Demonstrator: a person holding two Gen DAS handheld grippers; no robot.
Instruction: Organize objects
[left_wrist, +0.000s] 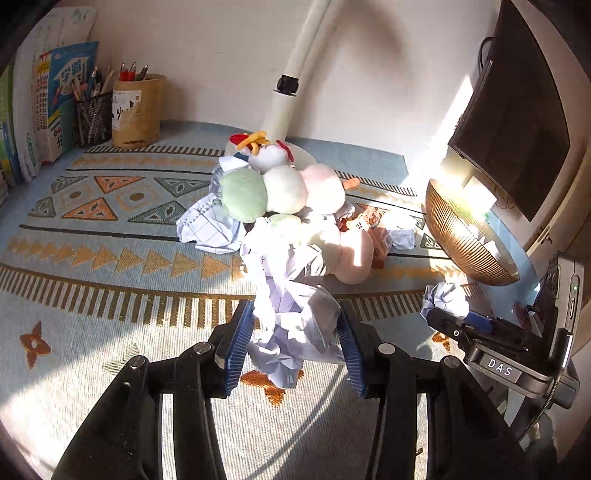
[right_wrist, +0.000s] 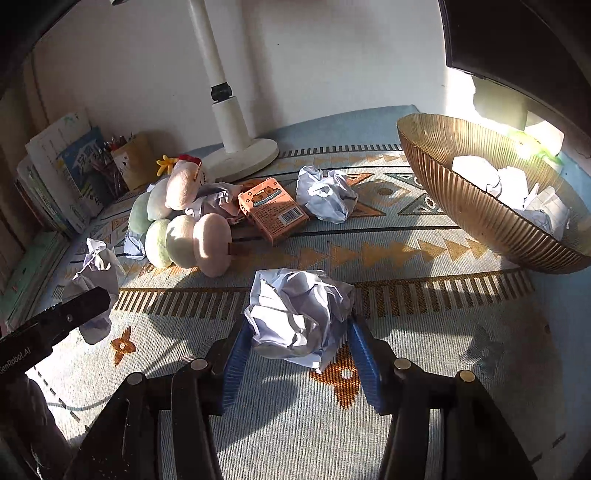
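Crumpled paper fills both grips. In the left wrist view, the left gripper clamps a long wad of white paper between its blue pads, low in the centre of the frame and lifted off the patterned rug. In the right wrist view, the right gripper grasps a second paper ball between its pads, also at lower centre.

Beyond the left fingers lies a heap of pastel plush dumplings mixed with more crumpled sheets, in the middle of the frame. The right wrist view shows an orange carton just beside those plush toys and another paper ball near it. A ribbed amber bowl sits at the right of the frame, tilted, with paper balls inside it. A white lamp stand rises behind the heap. Books and pen holders stand at the upper left against the wall.
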